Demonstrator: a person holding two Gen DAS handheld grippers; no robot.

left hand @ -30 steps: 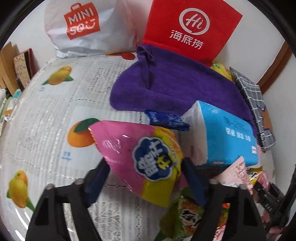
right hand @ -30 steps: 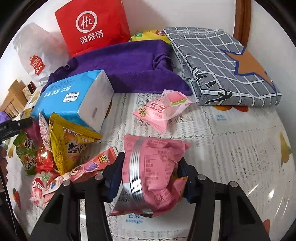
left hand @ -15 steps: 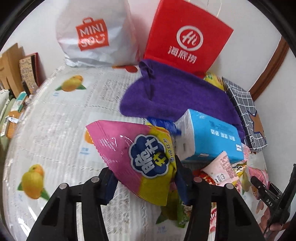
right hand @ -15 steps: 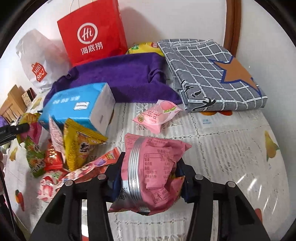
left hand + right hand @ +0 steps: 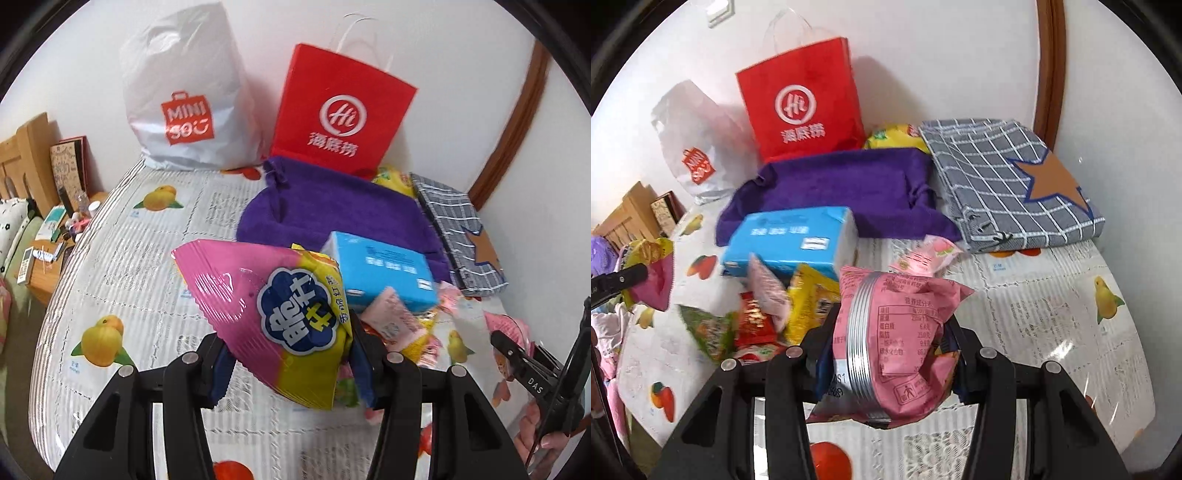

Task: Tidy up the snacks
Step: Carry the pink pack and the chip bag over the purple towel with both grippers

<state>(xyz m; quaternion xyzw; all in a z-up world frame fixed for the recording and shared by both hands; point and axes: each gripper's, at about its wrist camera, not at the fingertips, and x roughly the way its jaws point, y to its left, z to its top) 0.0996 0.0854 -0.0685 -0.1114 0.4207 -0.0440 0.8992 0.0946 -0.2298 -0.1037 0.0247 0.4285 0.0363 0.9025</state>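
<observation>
My left gripper (image 5: 291, 365) is shut on a pink and yellow snack bag (image 5: 273, 306), lifted clear of the fruit-print tablecloth (image 5: 122, 258). My right gripper (image 5: 890, 365) is shut on a pink snack packet (image 5: 894, 343) with a silver seam, also held above the cloth. A heap of small snack packets (image 5: 768, 310) lies between the two, beside a blue tissue pack (image 5: 792, 236). One pink peach-print packet (image 5: 925, 254) lies apart near the folded cloths. The right gripper's body (image 5: 532, 373) and a hand show at the right edge of the left wrist view.
A red paper bag (image 5: 340, 114) and a white plastic bag (image 5: 188, 110) stand against the back wall. A purple towel (image 5: 332, 214) and a grey checked cloth with a star (image 5: 1012, 181) lie in front of them. A cluttered wooden bedside stand (image 5: 48, 236) sits left of the table.
Both grippers have risen with their packets, so the table looks farther away. The left jaws have drawn tighter on the pink and yellow bag since the earliest frame.
</observation>
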